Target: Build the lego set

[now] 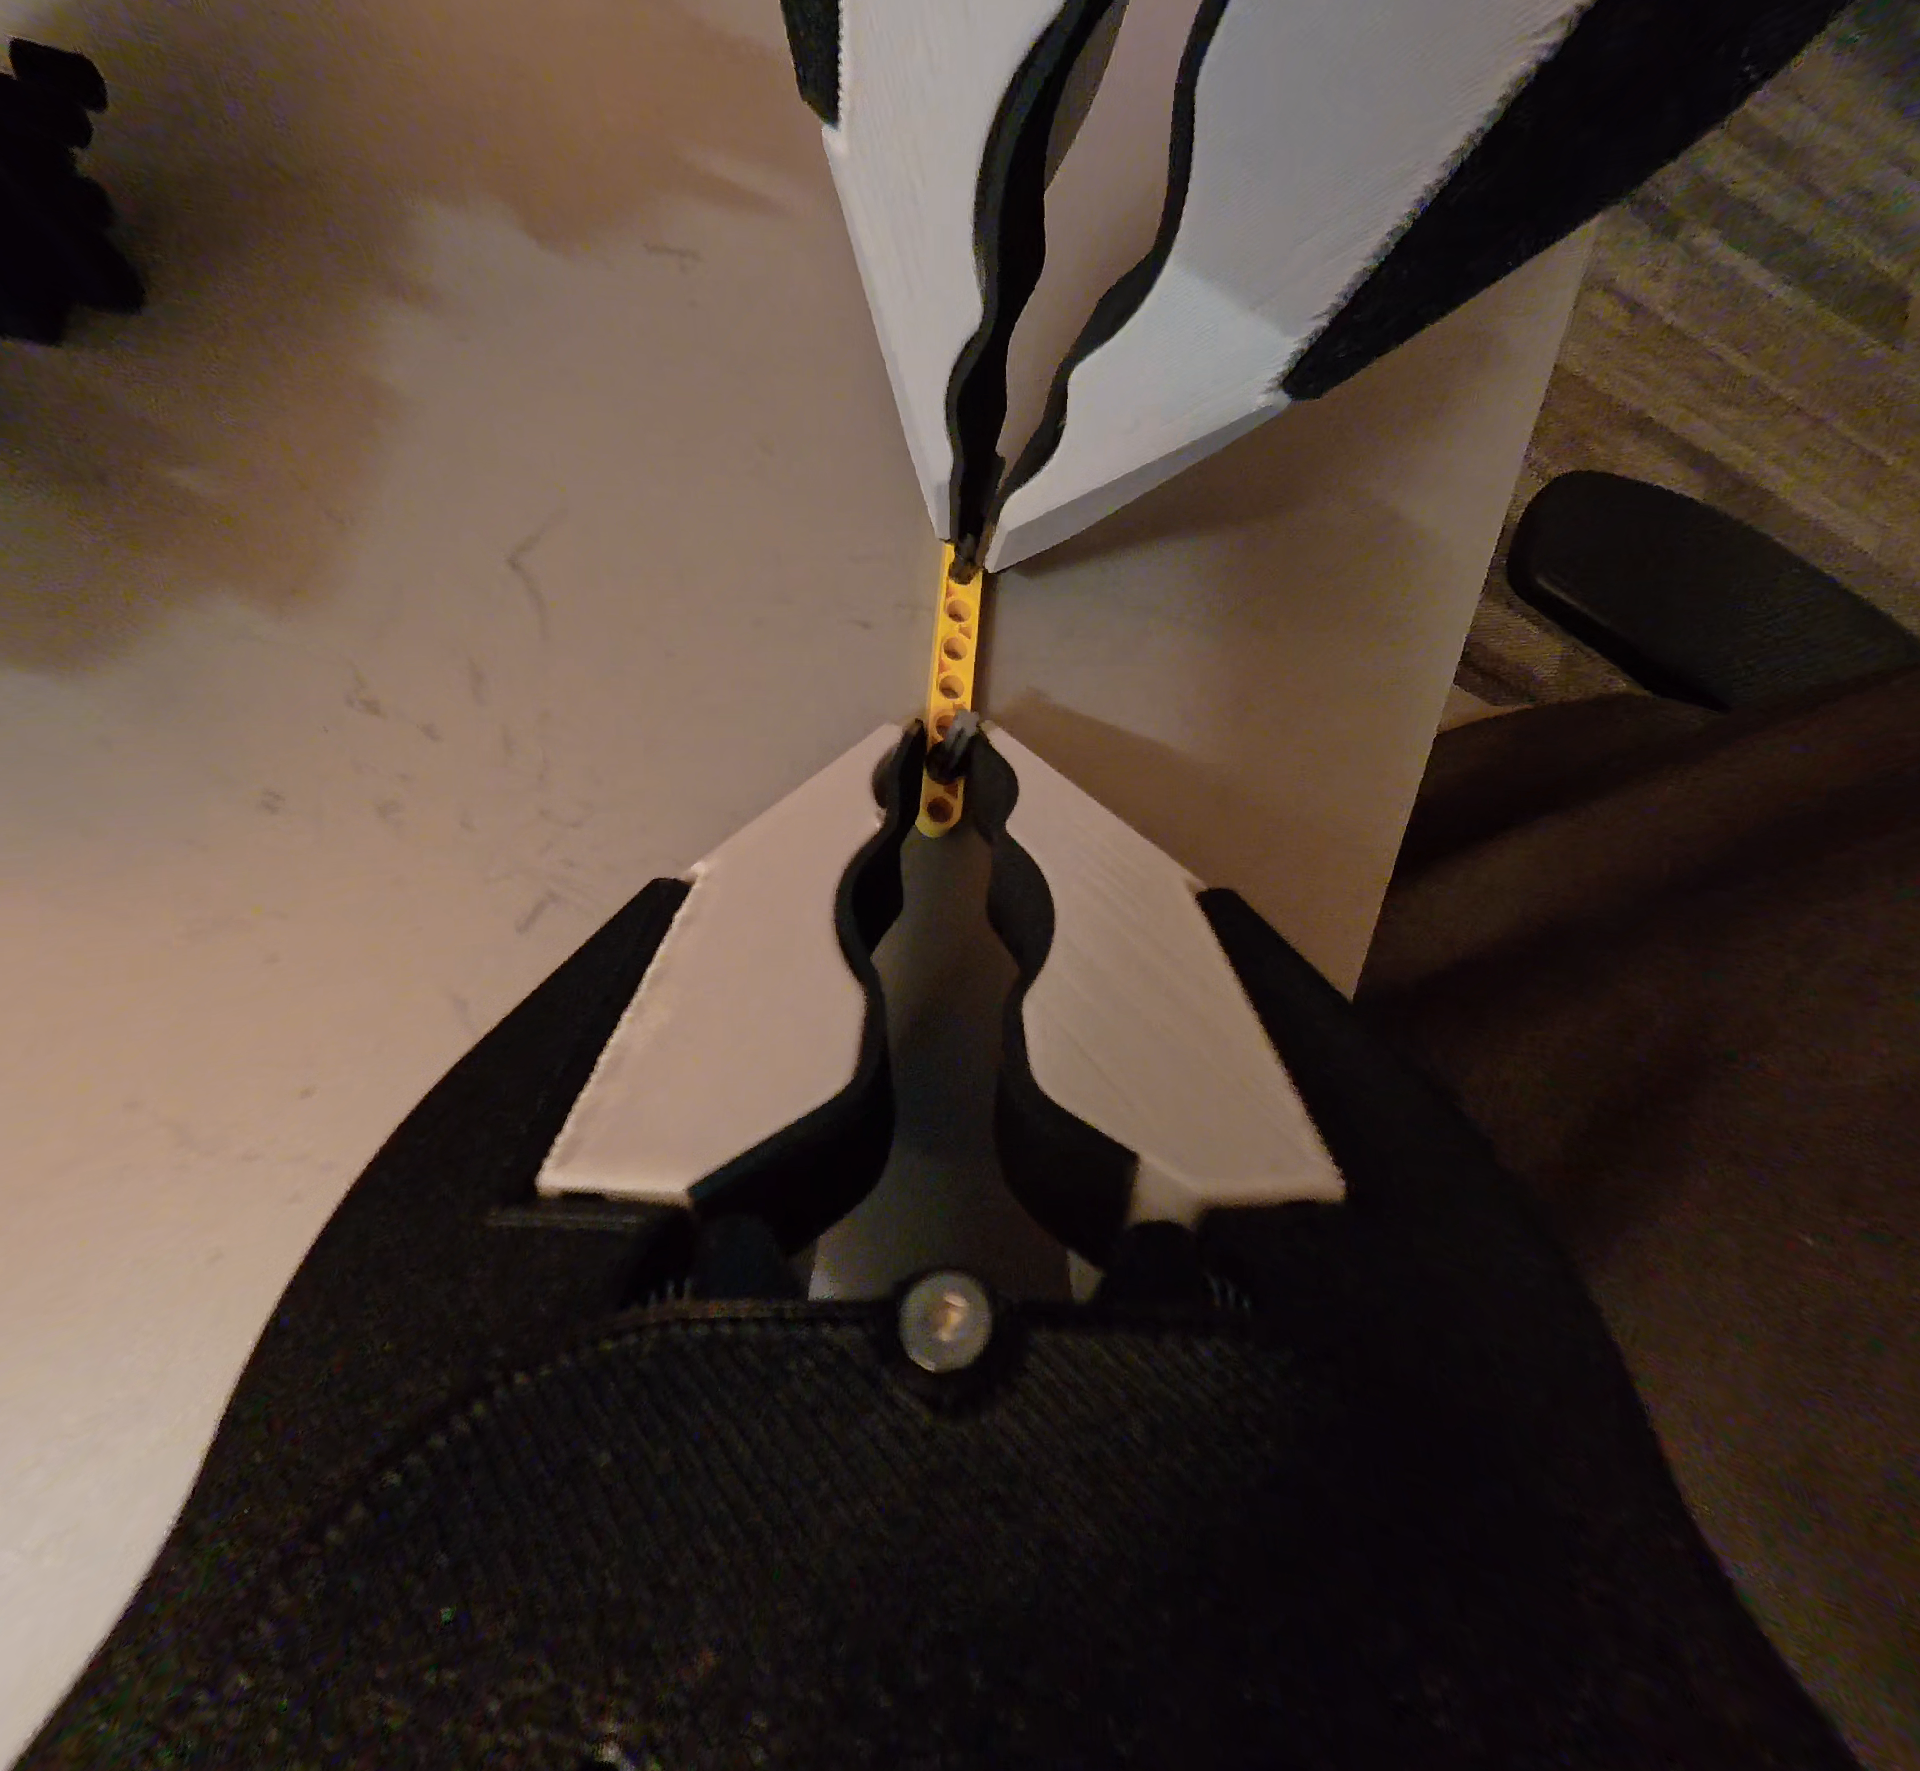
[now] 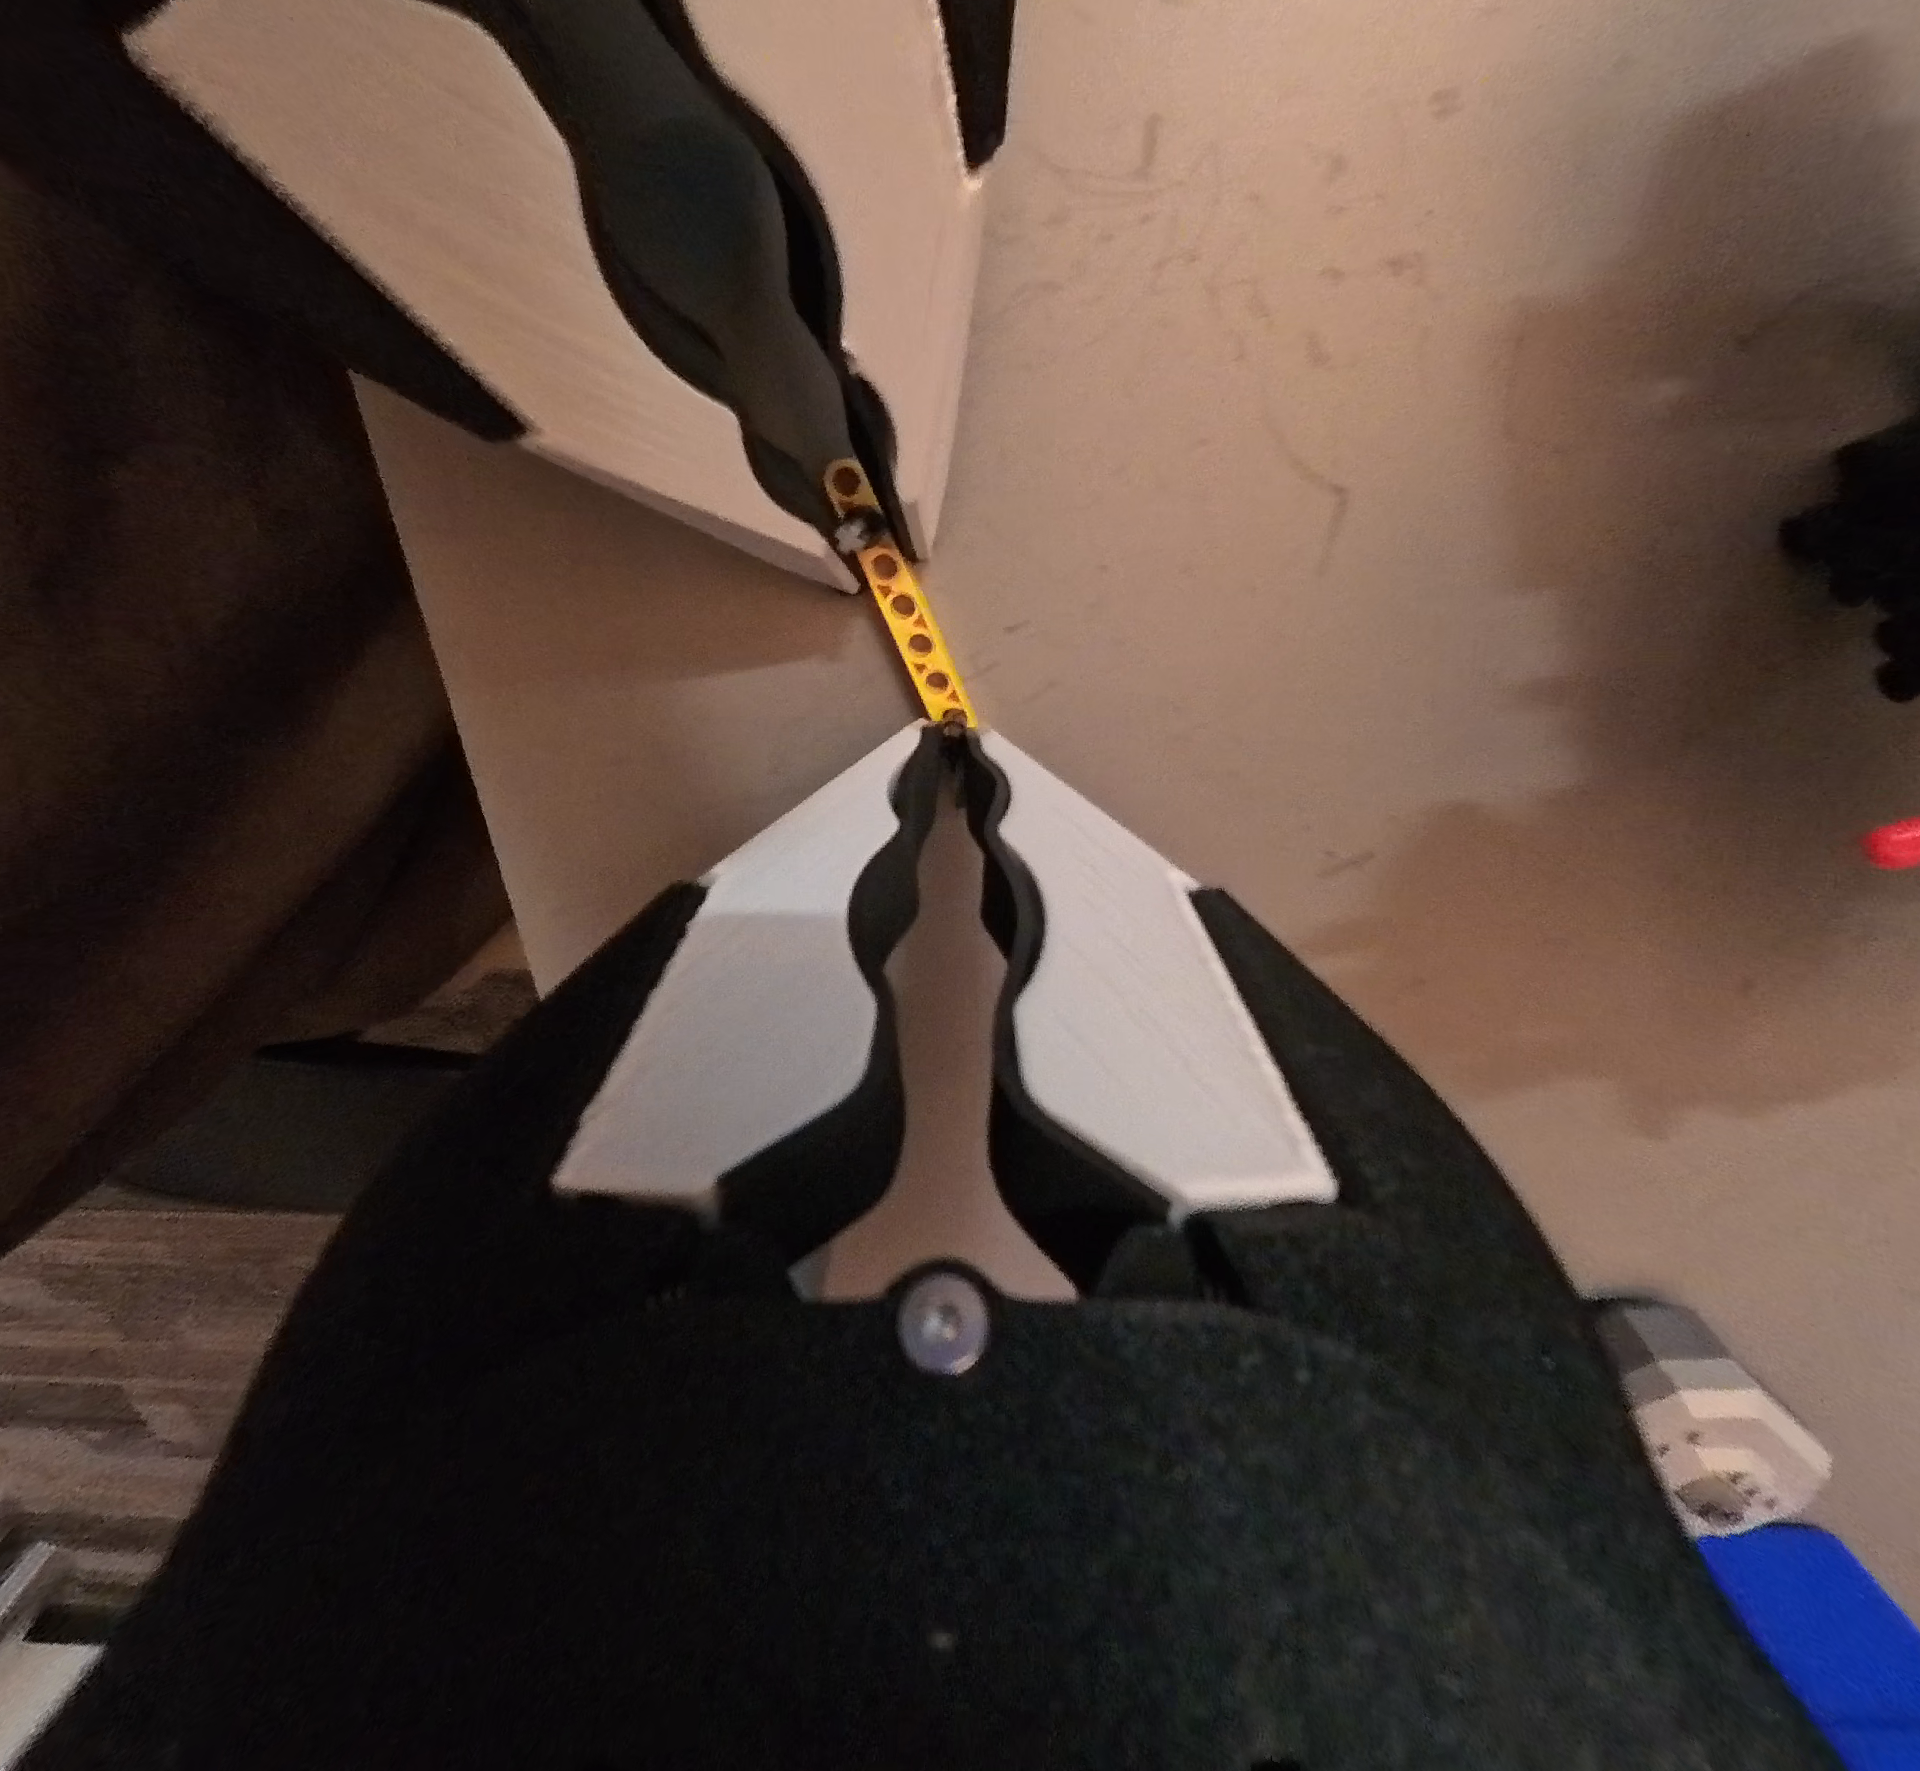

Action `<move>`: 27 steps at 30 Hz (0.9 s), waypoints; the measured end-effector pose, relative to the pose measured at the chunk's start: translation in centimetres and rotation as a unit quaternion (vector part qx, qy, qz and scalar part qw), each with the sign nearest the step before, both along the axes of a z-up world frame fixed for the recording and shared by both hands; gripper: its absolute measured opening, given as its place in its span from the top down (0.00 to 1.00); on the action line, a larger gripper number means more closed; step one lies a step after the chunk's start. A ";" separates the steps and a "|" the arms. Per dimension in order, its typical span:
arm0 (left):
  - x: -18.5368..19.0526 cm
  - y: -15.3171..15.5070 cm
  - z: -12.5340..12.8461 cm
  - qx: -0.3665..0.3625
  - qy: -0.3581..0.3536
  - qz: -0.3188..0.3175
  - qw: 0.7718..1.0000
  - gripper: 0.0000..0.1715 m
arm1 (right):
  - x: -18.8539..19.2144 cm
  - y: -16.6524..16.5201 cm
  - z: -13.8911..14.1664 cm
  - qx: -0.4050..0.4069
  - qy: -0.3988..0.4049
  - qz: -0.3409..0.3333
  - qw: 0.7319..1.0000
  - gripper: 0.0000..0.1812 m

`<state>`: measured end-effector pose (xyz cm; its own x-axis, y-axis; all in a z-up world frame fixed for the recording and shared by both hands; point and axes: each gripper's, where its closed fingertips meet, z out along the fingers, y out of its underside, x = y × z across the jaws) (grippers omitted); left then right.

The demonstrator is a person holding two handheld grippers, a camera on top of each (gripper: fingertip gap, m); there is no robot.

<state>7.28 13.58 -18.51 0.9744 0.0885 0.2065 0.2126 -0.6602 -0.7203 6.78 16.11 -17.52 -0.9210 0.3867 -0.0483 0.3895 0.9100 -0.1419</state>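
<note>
A thin yellow beam (image 1: 954, 651) with a row of round holes is held in the air between both grippers, above a white table (image 1: 416, 682). My left gripper (image 1: 945, 760) is shut on the near end of the beam, where a small grey pin (image 1: 961, 736) sits in a hole. My right gripper (image 1: 971, 545) comes in from above and pinches a small dark pin at the beam's far end. In the right wrist view the beam (image 2: 914, 641) runs from my right gripper (image 2: 951, 739) up to the left gripper (image 2: 864, 526), beside the grey cross-ended pin (image 2: 852, 535).
A pile of black parts (image 1: 52, 194) lies on the table and also shows in the right wrist view (image 2: 1860, 578). A red piece (image 2: 1891, 843) and a blue item (image 2: 1808, 1638) lie at the right. The table edge (image 1: 1455, 682), a black chair armrest (image 1: 1683, 589) and wood floor are close by. Between my right fingertips and the red piece (image 2: 1891, 843) there is roughly 12 centimeters.
</note>
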 end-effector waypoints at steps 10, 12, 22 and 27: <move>0.0 0.0 0.0 -0.001 0.011 -0.002 1.000 0.97 | -0.1 0.0 -0.1 0.001 -0.019 0.005 1.000 0.98; 0.0 0.0 0.0 0.000 0.006 -0.002 1.000 0.97 | -0.2 -0.1 -0.1 0.001 -0.024 0.008 1.000 0.99; -0.2 -0.1 0.1 0.001 -0.005 0.006 1.000 0.97 | -0.1 -0.1 -0.1 -0.002 -0.062 0.031 0.998 0.99; -0.2 -0.1 0.0 -0.002 0.031 0.006 1.000 0.97 | -0.1 -0.1 -0.2 -0.009 -0.052 0.071 0.996 0.99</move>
<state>7.05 13.48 -18.47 0.9841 0.1015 0.1457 0.1761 -0.6613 -0.7292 6.71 16.04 -17.69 -0.9558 0.2516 -0.1520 0.2711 0.9544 -0.1252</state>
